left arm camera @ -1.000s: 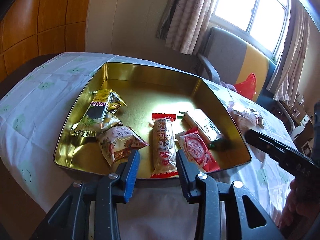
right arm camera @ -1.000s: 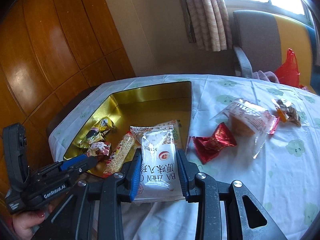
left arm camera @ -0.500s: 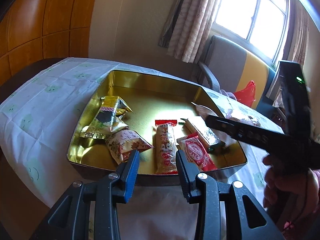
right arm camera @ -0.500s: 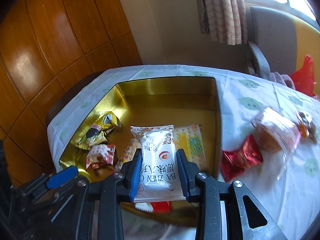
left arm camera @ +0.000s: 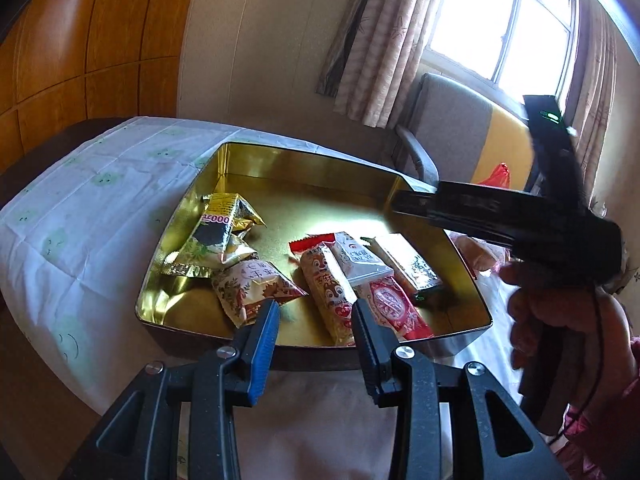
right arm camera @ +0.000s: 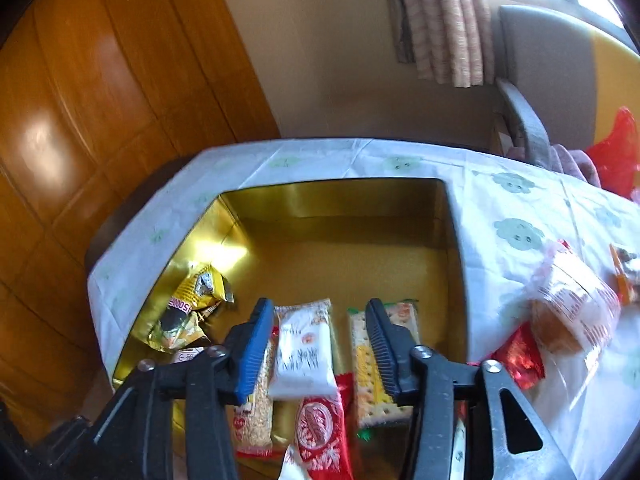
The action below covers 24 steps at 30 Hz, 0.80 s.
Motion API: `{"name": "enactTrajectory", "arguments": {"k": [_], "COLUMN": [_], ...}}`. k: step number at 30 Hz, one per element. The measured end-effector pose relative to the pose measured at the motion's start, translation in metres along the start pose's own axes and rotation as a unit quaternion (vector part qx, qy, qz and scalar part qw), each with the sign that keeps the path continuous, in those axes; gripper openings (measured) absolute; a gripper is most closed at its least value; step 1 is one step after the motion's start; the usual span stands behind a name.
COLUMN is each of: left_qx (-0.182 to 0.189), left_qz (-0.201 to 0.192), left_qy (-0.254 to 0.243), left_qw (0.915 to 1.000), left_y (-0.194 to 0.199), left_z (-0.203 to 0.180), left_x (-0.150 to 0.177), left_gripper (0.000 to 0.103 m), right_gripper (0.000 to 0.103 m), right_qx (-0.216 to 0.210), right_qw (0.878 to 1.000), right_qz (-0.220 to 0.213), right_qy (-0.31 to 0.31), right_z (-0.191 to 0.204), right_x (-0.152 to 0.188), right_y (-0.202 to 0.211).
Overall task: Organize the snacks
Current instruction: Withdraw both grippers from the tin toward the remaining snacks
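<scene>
A gold tin (left arm camera: pixel 312 168) (right arm camera: pixel 336 196) on the table holds several snack packets. A white packet (right arm camera: pixel 306 346) (left arm camera: pixel 358 260) lies in the tin across a long squirrel-print bar (left arm camera: pixel 326 292) and a red packet (right arm camera: pixel 320 428). My right gripper (right arm camera: pixel 316 348) is open above the tin, its jaws apart on either side of the white packet and clear of it. My left gripper (left arm camera: pixel 316 342) is open and empty at the tin's near rim. The right gripper's body (left arm camera: pixel 500 212) shows over the tin's right side in the left wrist view.
Outside the tin, on the white tablecloth (right arm camera: pixel 516 208), lie a clear-wrapped cake (right arm camera: pixel 572 312), a red foil packet (right arm camera: pixel 520 356) and a small orange packet (right arm camera: pixel 624 276). A grey chair (left arm camera: pixel 448 136) and a red bag (right arm camera: pixel 616 152) stand behind the table. Wood panelling is on the left.
My right gripper carried the white packet from the table edge over the tin, then opened; the packet now lies in the tin. My left gripper drew back and rose slightly.
</scene>
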<state>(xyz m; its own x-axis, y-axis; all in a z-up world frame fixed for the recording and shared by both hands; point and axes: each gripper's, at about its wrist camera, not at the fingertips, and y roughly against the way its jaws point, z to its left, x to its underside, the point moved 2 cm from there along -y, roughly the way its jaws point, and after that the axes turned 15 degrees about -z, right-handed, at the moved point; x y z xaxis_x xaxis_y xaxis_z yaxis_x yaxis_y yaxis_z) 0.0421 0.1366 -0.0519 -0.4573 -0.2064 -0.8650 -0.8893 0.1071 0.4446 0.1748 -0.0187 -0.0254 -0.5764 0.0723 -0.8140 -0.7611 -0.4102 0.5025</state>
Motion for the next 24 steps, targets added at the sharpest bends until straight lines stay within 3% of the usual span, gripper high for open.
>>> {"name": "enactTrajectory", "arguments": {"k": [11, 15, 24], "left_qx": [0.026, 0.037, 0.062], "left_qz": [0.004, 0.008, 0.024], "left_qy": [-0.013, -0.019, -0.039], "left_qw": [0.9996, 0.9991, 0.997], "left_y": [0.003, 0.005, 0.004], "left_z": [-0.022, -0.033, -0.063], "left_x": [0.004, 0.006, 0.017], "left_gripper": [0.038, 0.038, 0.038], "right_gripper": [0.057, 0.06, 0.063], "right_qx": [0.027, 0.056, 0.117], "right_qw": [0.999, 0.997, 0.989], "right_qz": [-0.039, -0.048, -0.009], "right_qy": [-0.015, -0.03, -0.087], "right_z": [-0.037, -0.063, -0.137], "right_x": [0.011, 0.026, 0.069], "right_y": [0.055, 0.078, 0.098]}}
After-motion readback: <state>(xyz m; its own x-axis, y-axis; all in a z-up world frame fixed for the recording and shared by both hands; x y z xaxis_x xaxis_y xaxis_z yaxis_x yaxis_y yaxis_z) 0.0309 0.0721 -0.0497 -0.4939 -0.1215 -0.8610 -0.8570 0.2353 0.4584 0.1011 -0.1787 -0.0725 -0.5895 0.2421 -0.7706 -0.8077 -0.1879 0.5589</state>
